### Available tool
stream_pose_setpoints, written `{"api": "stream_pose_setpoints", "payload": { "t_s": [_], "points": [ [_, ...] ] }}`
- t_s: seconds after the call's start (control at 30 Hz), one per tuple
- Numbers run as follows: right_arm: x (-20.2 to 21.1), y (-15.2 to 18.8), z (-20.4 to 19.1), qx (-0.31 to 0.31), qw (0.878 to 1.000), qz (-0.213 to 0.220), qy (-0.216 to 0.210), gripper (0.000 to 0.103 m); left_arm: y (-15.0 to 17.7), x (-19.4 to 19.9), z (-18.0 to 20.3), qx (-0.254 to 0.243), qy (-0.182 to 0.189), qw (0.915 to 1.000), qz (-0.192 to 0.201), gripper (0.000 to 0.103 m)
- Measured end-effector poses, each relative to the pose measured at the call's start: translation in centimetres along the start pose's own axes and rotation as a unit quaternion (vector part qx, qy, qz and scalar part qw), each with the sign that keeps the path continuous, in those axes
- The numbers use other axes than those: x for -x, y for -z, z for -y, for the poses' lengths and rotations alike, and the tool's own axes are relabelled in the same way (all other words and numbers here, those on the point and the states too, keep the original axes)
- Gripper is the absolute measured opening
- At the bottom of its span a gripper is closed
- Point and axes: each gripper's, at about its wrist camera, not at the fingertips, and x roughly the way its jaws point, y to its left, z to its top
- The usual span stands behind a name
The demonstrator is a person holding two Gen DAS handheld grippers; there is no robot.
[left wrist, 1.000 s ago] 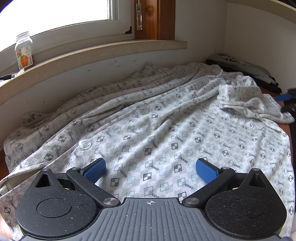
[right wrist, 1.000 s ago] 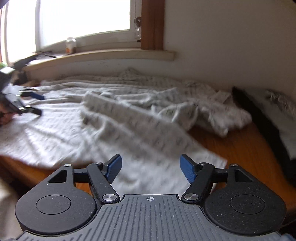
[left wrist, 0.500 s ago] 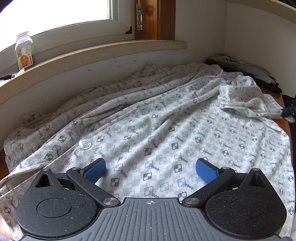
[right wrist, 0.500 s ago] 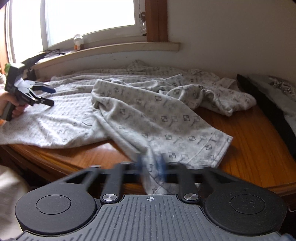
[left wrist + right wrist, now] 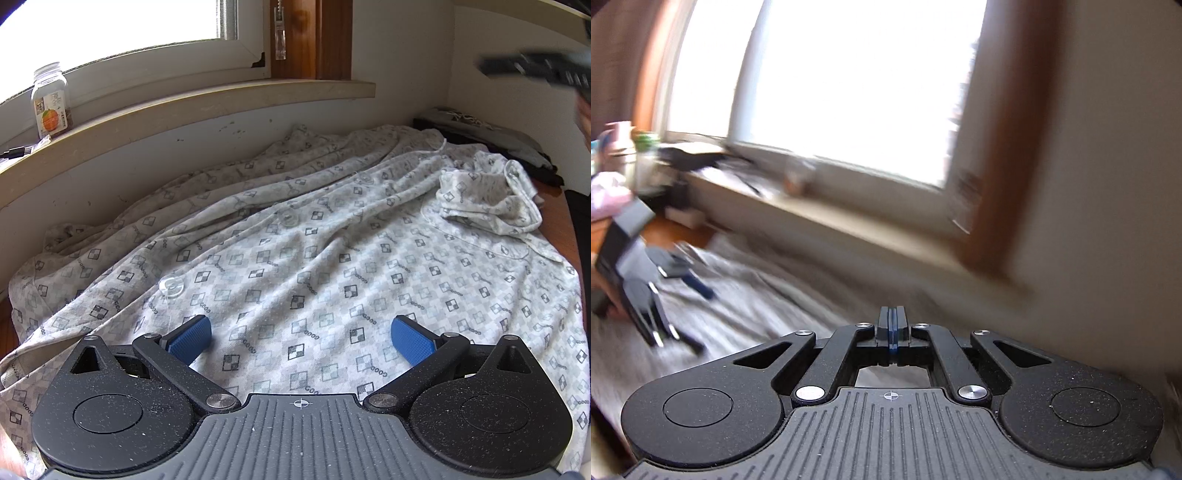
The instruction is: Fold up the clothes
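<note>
Left gripper released, pads wide apart over the patterned shirt, spread on the table below the windowsill. Right gripper clenched, pads together; view blurred, can't tell if fabric is pinched.

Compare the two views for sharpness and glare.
Left wrist view: sharp on the patterned shirt and its open left gripper; window blown white; a dark blurred streak top right. Right wrist view: heavy motion smear everywhere except the shut right gripper; window overexposed.
</note>
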Motion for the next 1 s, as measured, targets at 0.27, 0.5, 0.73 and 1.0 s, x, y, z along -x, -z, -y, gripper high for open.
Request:
{"api": "stream_pose_setpoints", "payload": {
  "t_s": [0.27, 0.5, 0.73, 1.0],
  "points": [
    [-0.9, 0.4, -1.7, 0.007, 1.0, -0.024, -0.017, 0.007, 0.0, 0.0, -0.1, 0.0, 0.0, 1.0, 0.0, 0.103],
    [3.0, 8.6, 2.9, -0.053, 0.992, -0.108, 0.038, 0.053, 0.0, 0.1, -0.1, 0.0, -0.001, 1.0, 0.0, 0.103],
    [5.8, 13.5, 6.0, -0.139, 0.98, -0.129, 0.052, 0.066, 0.0, 0.1, -0.1, 0.0, -0.001, 1.0, 0.0, 0.103],
    [5.4, 10.5, 4.3, -0.108, 0.989, -0.096, 0.025, 0.007, 0.0, 0.1, -0.2, 0.001, -0.002, 1.0, 0.0, 0.103]
  ]
}}
